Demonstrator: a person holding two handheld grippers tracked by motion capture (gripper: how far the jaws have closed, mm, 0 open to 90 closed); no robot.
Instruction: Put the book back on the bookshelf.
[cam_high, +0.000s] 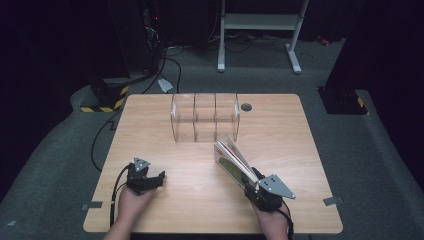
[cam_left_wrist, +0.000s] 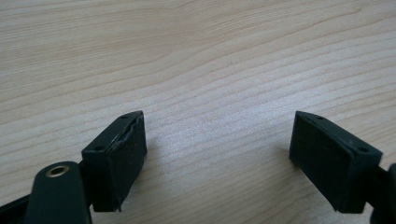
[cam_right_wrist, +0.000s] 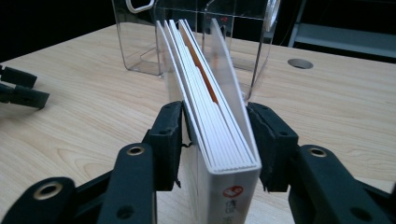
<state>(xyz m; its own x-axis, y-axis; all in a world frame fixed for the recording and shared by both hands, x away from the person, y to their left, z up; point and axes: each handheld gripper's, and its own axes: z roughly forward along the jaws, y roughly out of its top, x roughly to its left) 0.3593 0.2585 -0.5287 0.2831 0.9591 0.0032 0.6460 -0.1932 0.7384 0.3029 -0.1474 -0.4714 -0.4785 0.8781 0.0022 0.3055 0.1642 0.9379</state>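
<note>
I see the table (cam_high: 200, 200), pale wood, with a round hole (cam_high: 246, 107) near its far edge. At the far middle stands the clear organizer (cam_high: 205, 117), split into 3 compartments side by side, nothing in them that I can make out.

My right gripper (cam_high: 252, 179) sits at the near right of the table, a hand (cam_high: 272, 220) behind it. In the right gripper view its 2 jaws press on either side of the book (cam_right_wrist: 219, 140), one on each cover near the spine, so it is clamped on it. The book stands on edge, spine toward the camera, and its white pages fan slightly apart toward the organizer. In the high view the book (cam_high: 232, 157) tilts up and away from the gripper, just short of the organizer's right end and not touching it.

My left gripper (cam_high: 150, 182) rests at the near left, well apart from the book. In the left gripper view its jaws stand wide, released, with bare wood between them.
</note>
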